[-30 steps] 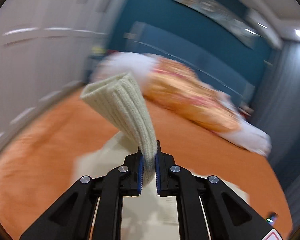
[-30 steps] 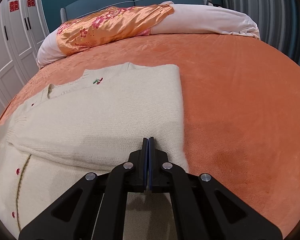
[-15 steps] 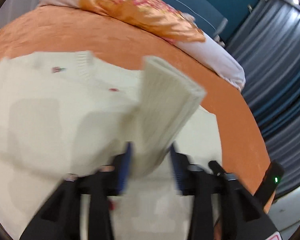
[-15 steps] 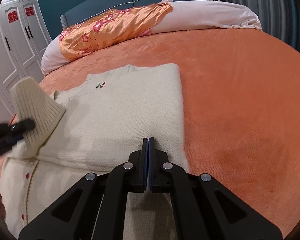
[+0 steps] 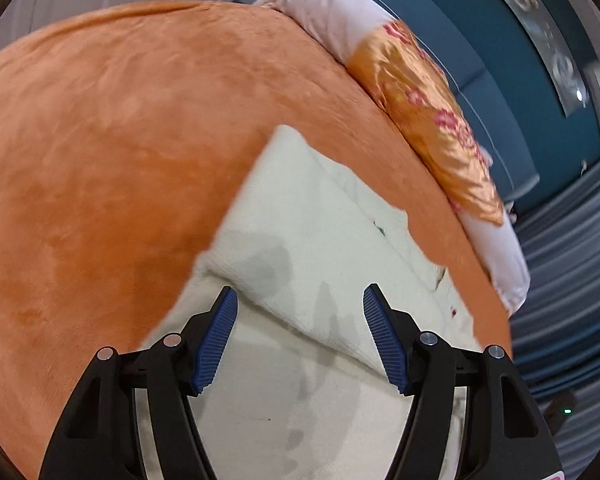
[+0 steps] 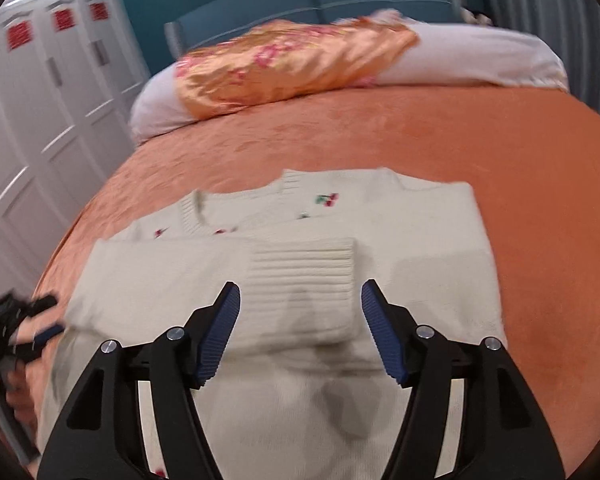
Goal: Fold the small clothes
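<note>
The cream sweater [image 6: 380, 232] lies folded on the orange bed [image 6: 540, 200]. Both grippers are opening, nothing between the jaws: left gripper [image 5: 298, 336], right gripper [image 6: 300, 332]. Only the right view shows the ribbed cuff [image 6: 304, 272] and wardrobe [image 6: 52, 92]

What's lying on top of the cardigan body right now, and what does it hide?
A folded sleeve lies across the cream cardigan, its ribbed cuff near the middle. Cherry embroidery shows beyond it. The cardigan front beneath the sleeve is covered, unseen.
</note>
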`<state>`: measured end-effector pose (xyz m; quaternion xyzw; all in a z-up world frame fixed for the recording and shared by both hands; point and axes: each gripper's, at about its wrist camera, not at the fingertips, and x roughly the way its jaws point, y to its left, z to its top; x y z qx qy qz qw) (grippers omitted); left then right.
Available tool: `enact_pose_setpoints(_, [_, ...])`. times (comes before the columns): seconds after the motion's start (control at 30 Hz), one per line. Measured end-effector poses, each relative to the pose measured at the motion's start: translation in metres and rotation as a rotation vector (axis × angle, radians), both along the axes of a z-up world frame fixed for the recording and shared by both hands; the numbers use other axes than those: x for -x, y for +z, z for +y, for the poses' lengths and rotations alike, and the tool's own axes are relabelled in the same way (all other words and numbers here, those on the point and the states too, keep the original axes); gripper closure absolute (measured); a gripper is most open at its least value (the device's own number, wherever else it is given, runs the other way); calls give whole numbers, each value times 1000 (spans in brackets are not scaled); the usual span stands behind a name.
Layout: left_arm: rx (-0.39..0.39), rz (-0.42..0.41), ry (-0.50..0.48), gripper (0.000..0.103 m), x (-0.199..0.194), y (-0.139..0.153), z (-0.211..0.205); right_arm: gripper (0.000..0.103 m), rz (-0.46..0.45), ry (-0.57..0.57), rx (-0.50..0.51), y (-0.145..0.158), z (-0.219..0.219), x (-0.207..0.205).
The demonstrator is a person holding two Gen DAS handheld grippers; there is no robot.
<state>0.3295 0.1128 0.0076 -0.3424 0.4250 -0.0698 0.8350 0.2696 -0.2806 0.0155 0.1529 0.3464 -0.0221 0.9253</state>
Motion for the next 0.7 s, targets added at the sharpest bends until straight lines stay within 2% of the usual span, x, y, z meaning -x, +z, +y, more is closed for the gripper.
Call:
enact_pose_setpoints(0.13, [48, 24, 16, 40, -9, -7, 8, 39, 80, -103, -128, -21, -27, -10])
enact_pose_setpoints(0.23, [88, 60, 24, 40, -13, -18, 12, 51, 141, -87, -194, -39, -27, -22])
enact_pose_setpoints(0.27, [105, 66, 23, 43, -15, -19, 11, 61, 146, -79, -181, -39, -24, -26])
enact_pose_setpoints(0.3, [110, 68, 21, 44, -18, -19, 9, 82, 147, -67, -168, -37, -19, -31])
enact_pose_setpoints(0.33, [88, 65, 25, 54, -21, -16, 7, 96, 158, -62, -144, -33, -15, -38])
enact_pose_setpoints(0.37, [62, 48, 30, 72, -23, -11, 6, 98, 146, -54, -145, -27, -14, -41])
enact_pose_setpoints(0.43, [-21, -9, 20, 91, -29, 4, 4, 98, 36, -38, -184, 1, -18, -39])
enact_pose_setpoints(0.53, [-84, -50, 0, 92, -32, 10, 1, 99, -156, -9, -161, 54, -22, -19])
enact_pose_setpoints(0.57, [-107, -52, -14, 92, -32, 5, -1, 99, -176, -6, -148, 56, -23, -15])
enact_pose_setpoints(0.63, [-183, -36, -35, 93, -29, -10, -11, 99, -114, -12, -108, 35, -27, -18])
enact_pose_setpoints(0.7, [-219, -16, -42, 92, -24, -29, -17, 99, 23, -35, -75, -11, -29, -29])
